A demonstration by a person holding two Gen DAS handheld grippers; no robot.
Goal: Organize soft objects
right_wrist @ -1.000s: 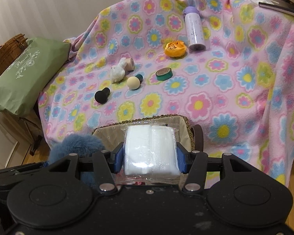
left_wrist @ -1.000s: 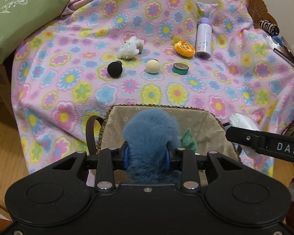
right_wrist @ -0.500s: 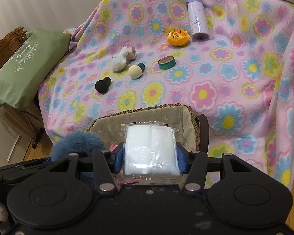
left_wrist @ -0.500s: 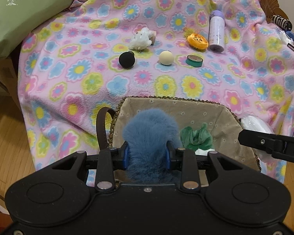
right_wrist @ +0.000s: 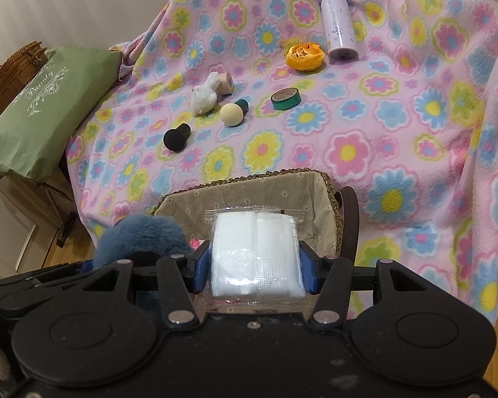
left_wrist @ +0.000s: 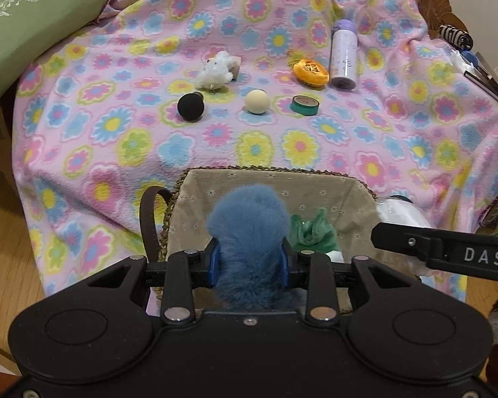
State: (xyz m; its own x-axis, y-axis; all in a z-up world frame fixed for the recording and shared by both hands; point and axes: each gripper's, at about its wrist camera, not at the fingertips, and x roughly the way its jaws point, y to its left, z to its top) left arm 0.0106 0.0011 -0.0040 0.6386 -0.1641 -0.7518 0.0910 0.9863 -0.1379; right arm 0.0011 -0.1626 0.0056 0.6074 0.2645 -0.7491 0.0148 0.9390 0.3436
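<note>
Floral blanket (left_wrist: 215, 139), left hand-held gripper (left_wrist: 249, 260) clamping blue pompom (left_wrist: 249, 229)

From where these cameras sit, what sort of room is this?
Probably a room in a home, though I can't tell which. A flowered fleece blanket is draped over furniture, a green cushion lies beside it, and the floor is wood.

A lined basket (left_wrist: 275, 185) sits at the blanket's (left_wrist: 348, 152) near edge, with two sponges (left_wrist: 191, 106), a tape roll (left_wrist: 304, 105) and a bottle (left_wrist: 343, 54) behind it.

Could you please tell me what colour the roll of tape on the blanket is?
The roll of tape is green, clearest in the right wrist view.
</note>
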